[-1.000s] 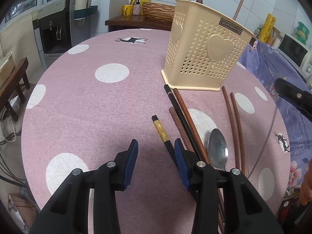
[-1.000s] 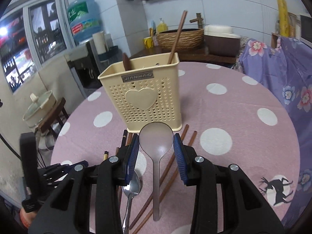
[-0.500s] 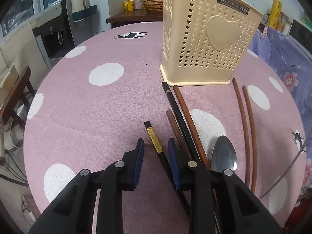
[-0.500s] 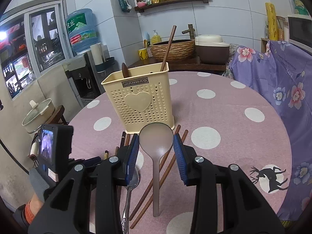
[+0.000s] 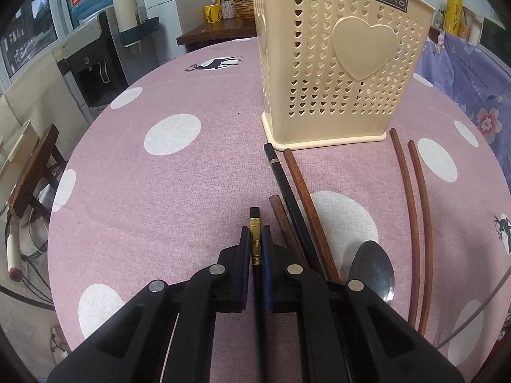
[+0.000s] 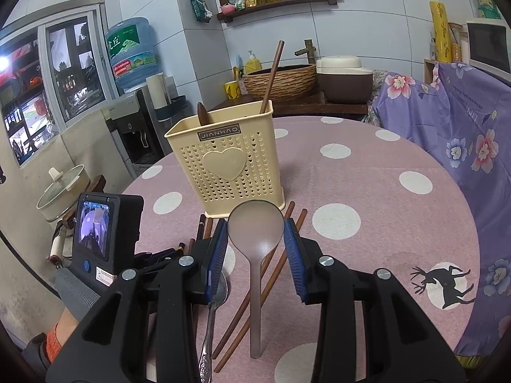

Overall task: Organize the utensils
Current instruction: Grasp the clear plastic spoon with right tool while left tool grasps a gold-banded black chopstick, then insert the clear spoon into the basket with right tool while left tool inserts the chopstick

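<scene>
Since a second ago your left gripper (image 5: 255,249) has slid forward over the bench (image 5: 166,191) and its fingers have just been closing — they now pinch the gold-banded end of the black chopstick (image 5: 254,239), which lies flat on the cloth. Your right gripper (image 6: 255,249) has hardly shifted; its fingers pinch the bowl of the translucent spoon (image 6: 255,242), handle hanging back toward you.

Progress looks early. The cream holder (image 6: 228,159) stands upright mid-bench with only a brown chopstick and a dark handle in it. Left on the cloth: a second black chopstick (image 5: 287,185), two brown chopsticks (image 5: 306,198) beside it, a thin brown pair (image 5: 412,223) further right, and the metal spoon (image 5: 372,268) — most of the job.

The pinched chopstick's long axis runs straight along your fingers, its banded end pointing away from you toward the holder, well short of its base. You'd likely need to tip it upright before dropping it in.
</scene>
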